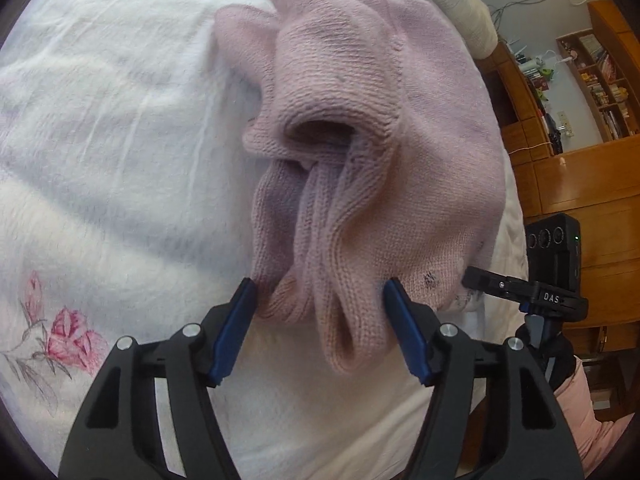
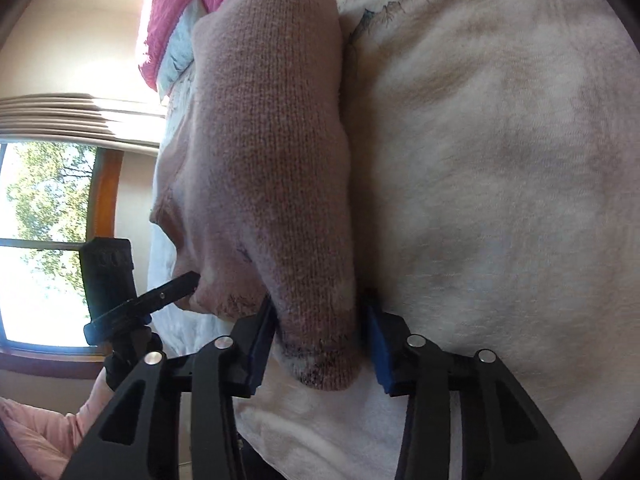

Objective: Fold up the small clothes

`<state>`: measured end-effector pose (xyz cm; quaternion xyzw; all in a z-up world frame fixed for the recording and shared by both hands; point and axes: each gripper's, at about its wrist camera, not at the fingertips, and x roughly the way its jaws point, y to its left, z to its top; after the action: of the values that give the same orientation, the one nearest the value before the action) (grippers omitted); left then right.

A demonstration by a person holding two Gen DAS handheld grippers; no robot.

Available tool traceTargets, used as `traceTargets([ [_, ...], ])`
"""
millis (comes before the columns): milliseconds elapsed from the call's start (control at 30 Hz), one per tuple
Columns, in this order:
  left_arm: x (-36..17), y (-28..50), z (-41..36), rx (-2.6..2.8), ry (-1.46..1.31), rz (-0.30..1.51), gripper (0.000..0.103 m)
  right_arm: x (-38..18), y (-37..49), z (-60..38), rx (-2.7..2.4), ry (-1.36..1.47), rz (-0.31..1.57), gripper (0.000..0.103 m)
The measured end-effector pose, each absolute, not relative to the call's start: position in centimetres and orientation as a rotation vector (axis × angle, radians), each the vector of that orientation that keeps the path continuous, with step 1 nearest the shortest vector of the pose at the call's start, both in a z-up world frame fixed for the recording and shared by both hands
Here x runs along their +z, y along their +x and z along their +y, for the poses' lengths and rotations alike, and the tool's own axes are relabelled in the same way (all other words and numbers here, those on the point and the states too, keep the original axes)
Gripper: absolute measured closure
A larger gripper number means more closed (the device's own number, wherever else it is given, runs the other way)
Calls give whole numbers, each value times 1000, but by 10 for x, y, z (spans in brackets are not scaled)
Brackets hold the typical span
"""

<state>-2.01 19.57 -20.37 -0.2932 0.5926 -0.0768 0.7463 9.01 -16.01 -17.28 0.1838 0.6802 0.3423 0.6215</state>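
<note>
A pale pink knit garment [image 1: 360,128] lies bunched on a white fluffy blanket [image 1: 120,140]. My left gripper [image 1: 320,286] is open, its blue pads [image 1: 236,328] standing on either side of the garment's gathered near edge. In the right wrist view the same garment [image 2: 272,160] runs away from me as a thick fold. My right gripper [image 2: 320,312] is open with that fold's near end filling the gap between its pads [image 2: 380,348]. Each gripper shows in the other's view: the right gripper [image 1: 480,278] at the garment's right corner, the left gripper [image 2: 180,284] at its left.
The blanket has pink flower embroidery [image 1: 68,336] at the near left. A bright pink cloth [image 2: 180,12] lies at the far end. Wooden shelves [image 1: 592,80] stand to the right of the bed, and a window [image 2: 44,240] is on the other side. A person's pink sleeve [image 2: 36,432] is low in view.
</note>
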Motion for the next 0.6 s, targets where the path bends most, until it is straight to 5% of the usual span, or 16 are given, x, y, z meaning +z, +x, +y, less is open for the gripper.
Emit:
traceTargets([
  [200,-203,-26,204,-104,-662,1294,37,-152,84,-141,759,296,1538,52],
  [367,-168,-42,192,20,-561,1256,33,-108,63,-127,666,51,1405,13],
  [600,-131,-59,174,126,-485,1225,28,-73,43,-121,519,-97,1317,10],
])
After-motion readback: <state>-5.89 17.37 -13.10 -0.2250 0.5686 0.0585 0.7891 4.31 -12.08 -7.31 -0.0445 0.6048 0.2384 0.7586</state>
